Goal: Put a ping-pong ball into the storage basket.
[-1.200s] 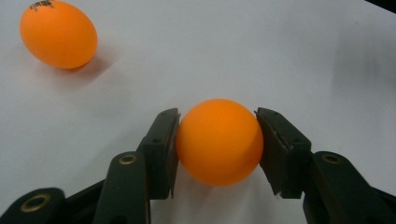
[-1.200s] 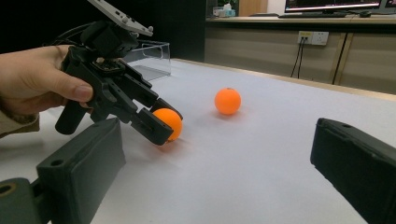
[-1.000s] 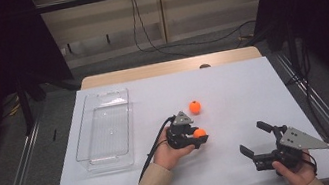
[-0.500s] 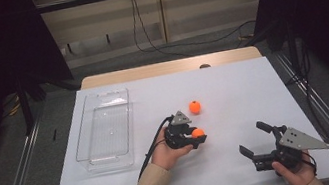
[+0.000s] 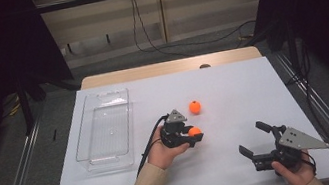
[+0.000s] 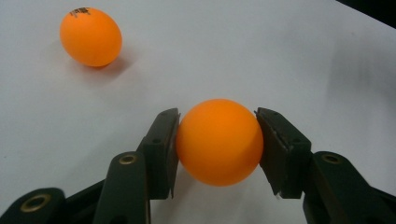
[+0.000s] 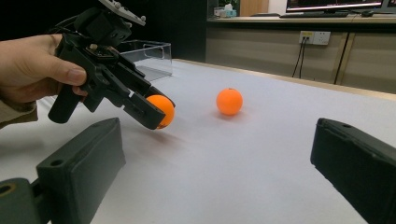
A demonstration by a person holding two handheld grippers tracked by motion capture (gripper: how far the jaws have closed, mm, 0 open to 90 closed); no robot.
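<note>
My left gripper (image 5: 195, 134) is shut on an orange ball (image 5: 194, 131) near the middle of the white table; in the left gripper view both pads press the ball (image 6: 218, 142) from its sides, just above the table. A second orange ball (image 5: 195, 107) lies loose a little farther back, also at top left in the left gripper view (image 6: 90, 36). My right gripper (image 5: 254, 142) rests near the front right edge, jaws wide open with nothing between them. Its own view shows the left gripper (image 7: 156, 109) holding its ball (image 7: 161, 110) and the loose ball (image 7: 229, 101) beyond.
A clear plastic tray (image 5: 103, 129) stands empty on the left side of the table. A black cable (image 5: 147, 148) trails from the left gripper toward the front edge. The white table top (image 5: 233, 91) ends at a wooden strip at the back.
</note>
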